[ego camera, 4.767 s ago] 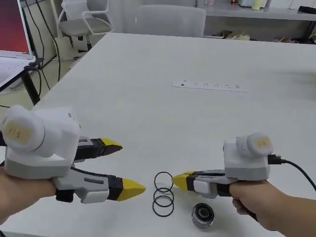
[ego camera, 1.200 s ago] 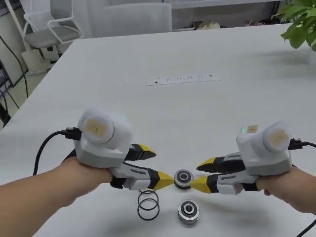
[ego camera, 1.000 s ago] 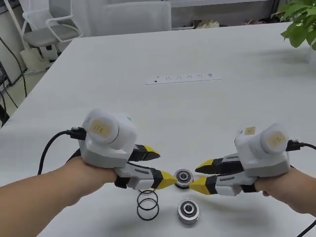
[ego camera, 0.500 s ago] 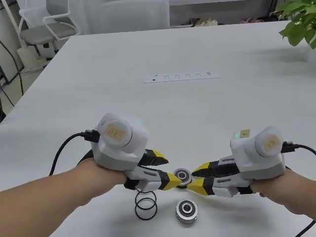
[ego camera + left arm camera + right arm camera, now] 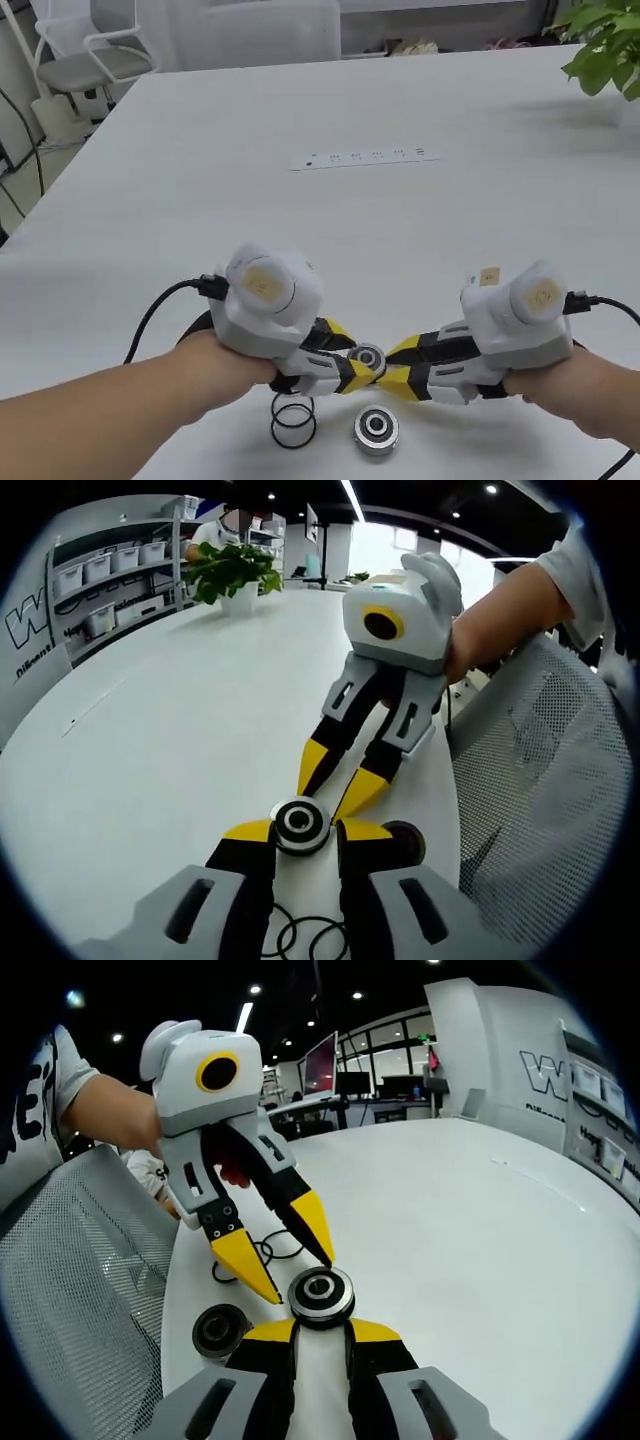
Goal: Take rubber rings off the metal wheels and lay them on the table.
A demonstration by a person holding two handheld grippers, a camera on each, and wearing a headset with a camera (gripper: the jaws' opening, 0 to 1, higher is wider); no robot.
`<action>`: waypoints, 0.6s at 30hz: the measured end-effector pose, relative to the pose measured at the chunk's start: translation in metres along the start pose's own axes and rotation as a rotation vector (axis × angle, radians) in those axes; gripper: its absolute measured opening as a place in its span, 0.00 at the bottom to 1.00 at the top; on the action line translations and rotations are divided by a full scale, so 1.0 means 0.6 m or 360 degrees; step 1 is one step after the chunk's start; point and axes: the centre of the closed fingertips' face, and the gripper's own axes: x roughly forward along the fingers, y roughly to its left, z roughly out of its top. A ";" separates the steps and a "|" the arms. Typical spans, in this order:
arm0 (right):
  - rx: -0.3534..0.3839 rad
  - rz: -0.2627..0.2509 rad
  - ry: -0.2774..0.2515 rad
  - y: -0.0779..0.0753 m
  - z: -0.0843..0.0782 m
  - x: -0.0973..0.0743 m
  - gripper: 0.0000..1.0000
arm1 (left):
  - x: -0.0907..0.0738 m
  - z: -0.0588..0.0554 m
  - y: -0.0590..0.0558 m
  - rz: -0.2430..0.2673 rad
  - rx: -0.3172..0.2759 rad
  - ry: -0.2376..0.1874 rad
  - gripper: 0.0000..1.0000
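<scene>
Black rubber rings (image 5: 293, 420), two of them and touching, are seen on the white bench (image 5: 300, 230) nearest the person. A second wheel (image 5: 376, 430) lies just beside them; whether it carries a ring cannot be told.

Just beyond, a metal wheel (image 5: 367, 357) is held above the bench between both grippers. In the left gripper view it is flanked by the yellow fingers (image 5: 250, 832) of the left gripper (image 5: 352, 368) and appears to be pinched at its rim. The right gripper (image 5: 392, 370) is brought in from the opposite side, and its fingers (image 5: 375, 1332) also appear closed on the rim.

The wheel is judged to be stiff, smooth and fairly heavy for its size, so a slip between hard fingers is to be expected unless it is gripped squarely across the rim. Its ring is judged to be thin, stretchy and grippy; it would best be caught at one edge and rolled off, not pulled straight. Once free it should be light and floppy.

Farther off, a power strip (image 5: 365, 157) lies flat. A chair (image 5: 90, 65) and a potted plant (image 5: 600, 45) are seen past the bench.
</scene>
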 end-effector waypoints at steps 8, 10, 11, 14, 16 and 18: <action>0.0002 -0.0004 -0.0002 -0.001 0.000 0.000 0.16 | 0.007 -0.001 0.003 0.0015 0.0029 0.0012 0.13; 0.0002 -0.0005 0.0000 -0.001 0.001 0.000 0.16 | 0.007 -0.001 0.004 0.0025 0.0038 0.0010 0.12; 0.0003 -0.0005 -0.0001 -0.001 0.001 0.001 0.16 | 0.007 -0.001 0.005 0.0034 0.0047 0.0008 0.11; 0.0015 -0.0006 -0.0006 -0.001 0.001 0.000 0.15 | 0.007 -0.002 0.006 0.0054 0.0074 0.0005 0.10; 0.0032 -0.0009 -0.0023 -0.002 0.005 -0.001 0.15 | 0.007 -0.002 0.006 0.0064 0.0066 -0.0007 0.09; 0.0035 -0.0011 -0.0022 -0.003 0.004 -0.001 0.15 | 0.007 -0.003 0.007 0.0074 0.0064 -0.0020 0.09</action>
